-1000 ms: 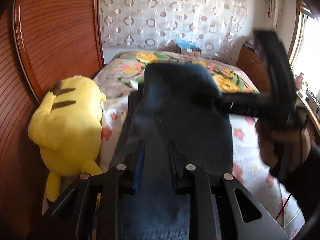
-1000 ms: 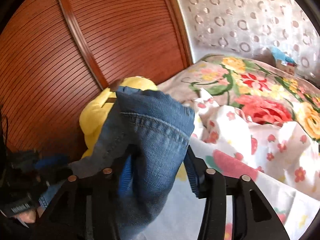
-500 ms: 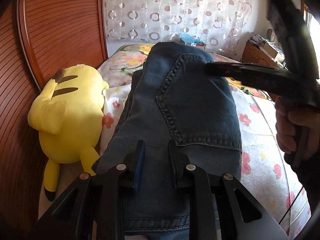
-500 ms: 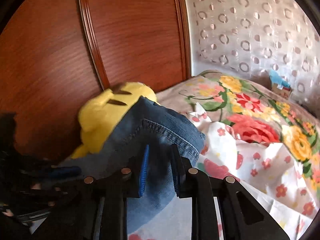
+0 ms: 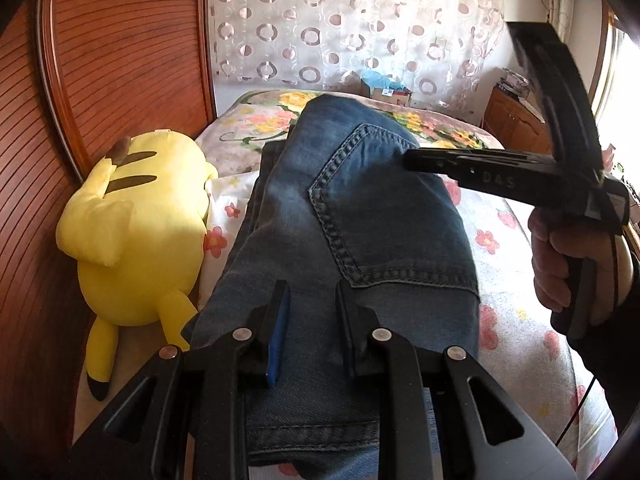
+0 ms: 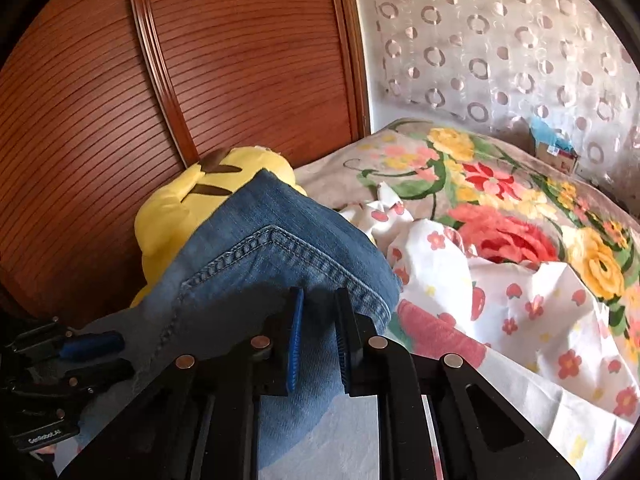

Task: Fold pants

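Blue denim pants (image 5: 360,224) lie folded over on the bed, back pocket facing up. My left gripper (image 5: 312,292) is shut on the near edge of the pants. My right gripper (image 6: 318,300) is shut on the far fold of the pants (image 6: 272,264). In the left wrist view the right gripper (image 5: 408,158) reaches in from the right, held by a hand (image 5: 576,264). In the right wrist view the left gripper (image 6: 96,356) shows at lower left, pinching the denim.
A yellow plush toy (image 5: 136,232) lies left of the pants against the wooden headboard (image 5: 112,60). A white flowered sheet (image 6: 520,312) and a floral blanket (image 6: 500,184) cover the bed. A small box (image 5: 384,88) sits by the curtain.
The pants' top layer has been carried toward me and lowered, so the fold now lies flatter on the bed. The right gripper has come down with it.
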{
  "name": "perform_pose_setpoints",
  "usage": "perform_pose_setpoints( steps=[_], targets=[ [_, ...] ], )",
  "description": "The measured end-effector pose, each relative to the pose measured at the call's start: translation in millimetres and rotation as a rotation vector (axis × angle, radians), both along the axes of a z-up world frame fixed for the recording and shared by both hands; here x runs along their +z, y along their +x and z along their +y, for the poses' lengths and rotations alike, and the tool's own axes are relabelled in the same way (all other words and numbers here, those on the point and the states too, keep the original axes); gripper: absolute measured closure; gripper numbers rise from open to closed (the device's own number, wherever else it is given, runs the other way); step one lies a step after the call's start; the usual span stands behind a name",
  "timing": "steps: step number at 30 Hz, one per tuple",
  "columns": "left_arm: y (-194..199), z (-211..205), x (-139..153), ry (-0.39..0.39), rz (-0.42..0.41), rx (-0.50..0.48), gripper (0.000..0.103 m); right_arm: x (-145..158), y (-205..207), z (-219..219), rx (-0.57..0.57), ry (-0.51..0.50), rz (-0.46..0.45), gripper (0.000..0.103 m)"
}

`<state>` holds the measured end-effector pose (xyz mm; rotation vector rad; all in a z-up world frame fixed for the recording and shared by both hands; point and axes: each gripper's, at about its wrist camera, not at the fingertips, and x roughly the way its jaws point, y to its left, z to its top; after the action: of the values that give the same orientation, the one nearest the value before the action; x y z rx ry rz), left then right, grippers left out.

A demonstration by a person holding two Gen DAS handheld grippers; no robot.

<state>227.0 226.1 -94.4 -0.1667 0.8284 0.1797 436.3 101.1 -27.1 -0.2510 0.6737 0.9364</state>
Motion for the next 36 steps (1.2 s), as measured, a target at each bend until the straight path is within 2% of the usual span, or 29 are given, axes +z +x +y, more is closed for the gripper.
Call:
perform_pose_setpoints(
  steps=[8,14,16,18,28,31,33,36],
  targets=[
    [-14.6,-11.3,19.3,0.027,-0.042,-0.006,0.079,12.8,-35.5,-32.0,-0.005,0.036,-0.015,0.087],
    [-29.0,-31.7,39.2,0.046,-0.084,-0.033,0.072,28.5,-73.3,-72.3,-0.018,0.077,-0.042,0.087],
    [-34.9,-41.4,46.6,0.052,-0.101,-0.046,0.067,34.0,-86.7,-88.4,-0.028,0.093,-0.051,0.087],
    [-41.3,-50.6,53.5,0.06,-0.122,-0.061,0.056,40.0,-101.1,-103.9,-0.037,0.104,-0.069,0.087],
    [-64.9,-110.5,80.9,0.101,-0.187,-0.153,0.049,59.2,-173.8,-186.4,-0.103,0.141,-0.146,0.087],
    [-72.7,-129.2,87.1,0.109,-0.204,-0.184,0.041,61.0,-194.6,-208.9,-0.125,0.147,-0.165,0.087],
    [-77.8,-140.0,90.4,0.112,-0.217,-0.201,0.032,60.7,-205.6,-221.9,-0.141,0.152,-0.169,0.087],
    [-84.8,-158.1,96.3,0.113,-0.235,-0.235,0.027,59.3,-221.0,-240.2,-0.169,0.158,-0.174,0.087]
  ],
)
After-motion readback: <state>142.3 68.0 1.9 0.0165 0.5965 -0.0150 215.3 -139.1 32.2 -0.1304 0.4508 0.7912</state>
